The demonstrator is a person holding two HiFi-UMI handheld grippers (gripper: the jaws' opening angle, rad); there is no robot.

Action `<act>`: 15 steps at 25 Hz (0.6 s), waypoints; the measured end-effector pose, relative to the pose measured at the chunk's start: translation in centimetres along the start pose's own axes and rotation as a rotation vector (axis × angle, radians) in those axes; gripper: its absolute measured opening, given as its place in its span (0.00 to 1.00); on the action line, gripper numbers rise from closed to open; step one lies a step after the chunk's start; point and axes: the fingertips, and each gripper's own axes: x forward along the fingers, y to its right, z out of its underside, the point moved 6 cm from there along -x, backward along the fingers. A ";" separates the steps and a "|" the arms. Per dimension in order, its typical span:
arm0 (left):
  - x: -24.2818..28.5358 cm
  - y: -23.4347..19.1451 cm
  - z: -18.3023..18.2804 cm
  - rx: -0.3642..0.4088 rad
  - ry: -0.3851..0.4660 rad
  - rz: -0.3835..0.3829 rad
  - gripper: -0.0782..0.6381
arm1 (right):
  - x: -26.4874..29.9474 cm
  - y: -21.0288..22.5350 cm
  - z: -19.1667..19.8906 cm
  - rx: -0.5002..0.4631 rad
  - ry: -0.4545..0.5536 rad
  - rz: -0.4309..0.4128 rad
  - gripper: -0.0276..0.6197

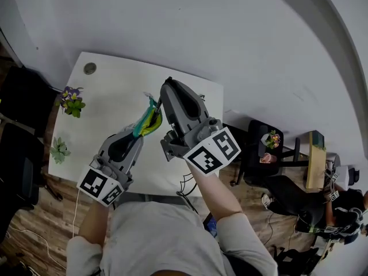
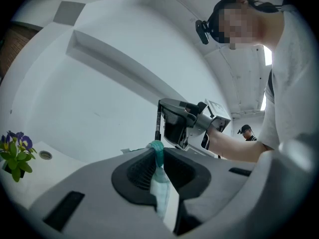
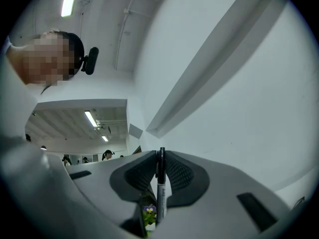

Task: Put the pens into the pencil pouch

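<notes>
My left gripper point(image 1: 142, 132) is shut on the edge of a teal and yellow pencil pouch point(image 1: 148, 119) and holds it above the white table point(image 1: 115, 85). In the left gripper view the teal fabric of the pouch point(image 2: 158, 156) is pinched between the pads, with the left gripper point(image 2: 158, 152) pointing about level. My right gripper point(image 1: 167, 88) is raised just right of the pouch and shut on a black pen point(image 3: 161, 180), which stands upright between its pads. The left gripper view shows the right gripper point(image 2: 169, 121) close ahead with the pen point(image 2: 158, 121) at its tips. The pen is hidden in the head view.
A purple flower pot point(image 1: 71, 100) and a small green plant point(image 1: 59, 149) stand on the table's left side, near a round grommet point(image 1: 89, 68). Dark chairs point(image 1: 20, 114) flank the left. A black stool with a flower pot point(image 1: 267, 141) and a seated person point(image 1: 339, 211) are at the right.
</notes>
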 end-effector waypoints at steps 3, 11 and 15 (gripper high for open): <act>0.5 0.7 -0.4 0.005 0.008 0.016 0.20 | -1.1 -0.3 0.3 0.021 0.024 -0.013 0.15; 1.1 2.0 -0.8 0.011 0.025 0.036 0.20 | -3.7 -0.3 1.4 0.069 0.083 -0.020 0.15; 1.2 2.5 -1.0 0.008 0.038 0.044 0.20 | -4.4 -0.1 1.2 0.096 0.131 -0.019 0.15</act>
